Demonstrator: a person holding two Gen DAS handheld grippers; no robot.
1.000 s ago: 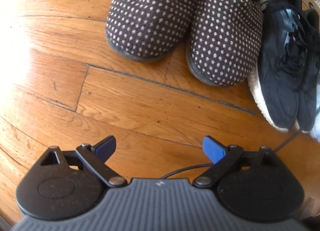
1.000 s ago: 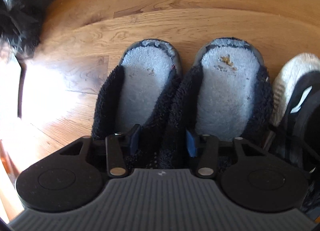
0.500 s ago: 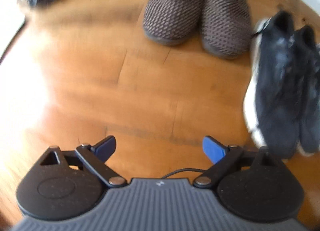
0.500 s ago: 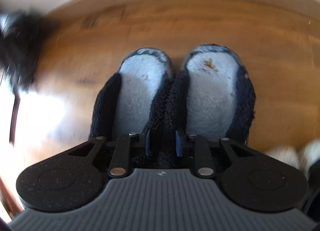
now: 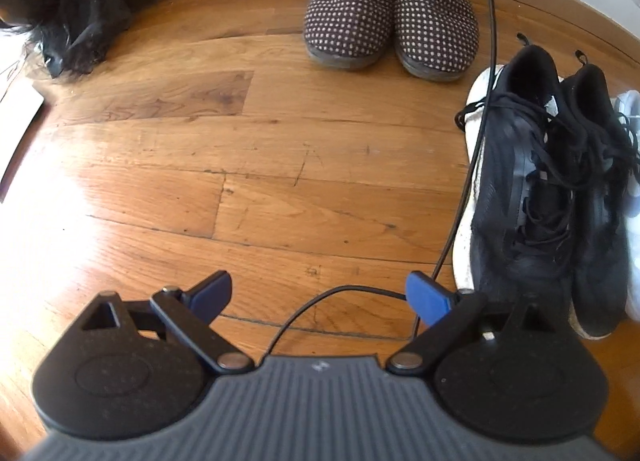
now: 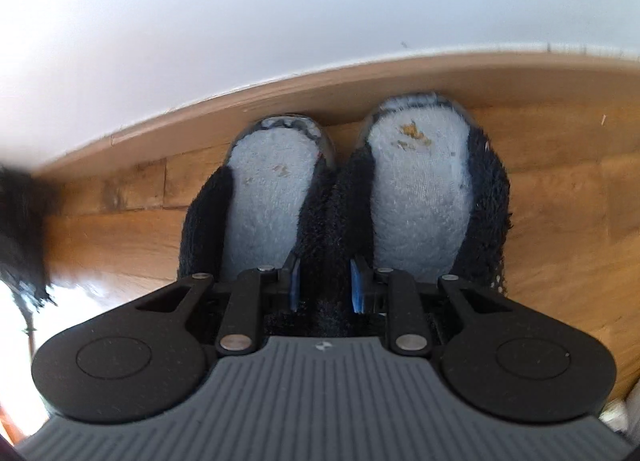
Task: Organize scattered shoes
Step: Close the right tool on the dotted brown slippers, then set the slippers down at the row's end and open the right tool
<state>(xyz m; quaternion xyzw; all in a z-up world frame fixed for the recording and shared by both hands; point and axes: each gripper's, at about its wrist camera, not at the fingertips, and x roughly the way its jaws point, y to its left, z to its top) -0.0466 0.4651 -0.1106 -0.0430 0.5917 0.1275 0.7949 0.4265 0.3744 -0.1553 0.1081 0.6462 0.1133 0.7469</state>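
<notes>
The right gripper [image 6: 325, 284] is clamped on the touching inner collars of both slippers [image 6: 420, 189], whose heels sit near the skirting [image 6: 280, 97]. Set them down square to it, beside the sneakers [image 5: 532, 197], then release. The left gripper [image 5: 320, 297] hangs apart over bare floor [image 5: 240, 165], holding nothing

Left gripper [image 5: 320, 297] and right gripper [image 6: 324, 281]: ribbed grey housing, two black rounded lobes, black linkage arms with silver rivets, blue finger pads [image 5: 428, 297]; thin black cable [image 5: 486, 61] on the left unit.
</notes>
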